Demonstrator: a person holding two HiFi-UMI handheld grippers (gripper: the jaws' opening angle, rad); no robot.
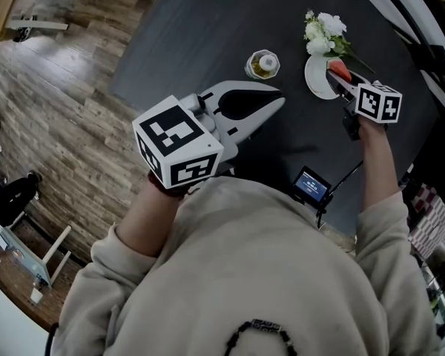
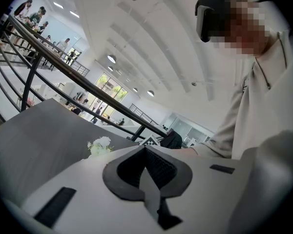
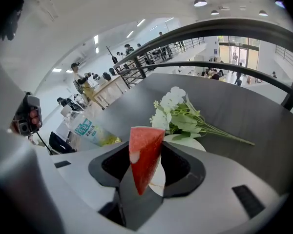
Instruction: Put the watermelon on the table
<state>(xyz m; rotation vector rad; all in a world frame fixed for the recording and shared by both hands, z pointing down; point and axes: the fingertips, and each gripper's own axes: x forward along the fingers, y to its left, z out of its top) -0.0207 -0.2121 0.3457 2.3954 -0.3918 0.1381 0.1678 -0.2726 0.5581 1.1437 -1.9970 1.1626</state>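
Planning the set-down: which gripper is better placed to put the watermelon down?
Right. The right gripper grips the watermelon over the plate beside the flowers. The left gripper is shut, empty and close to the person's body.

The watermelon (image 3: 144, 150), a red wedge with its tip down, sits pinched in the right gripper (image 1: 338, 74) above the dark table (image 1: 208, 35), at one o'clock.

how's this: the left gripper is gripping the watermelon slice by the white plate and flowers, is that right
Not quite: the right gripper grips the watermelon slice, as the right gripper view shows; the left gripper is shut on nothing. The slice is indeed by the white plate and flowers.
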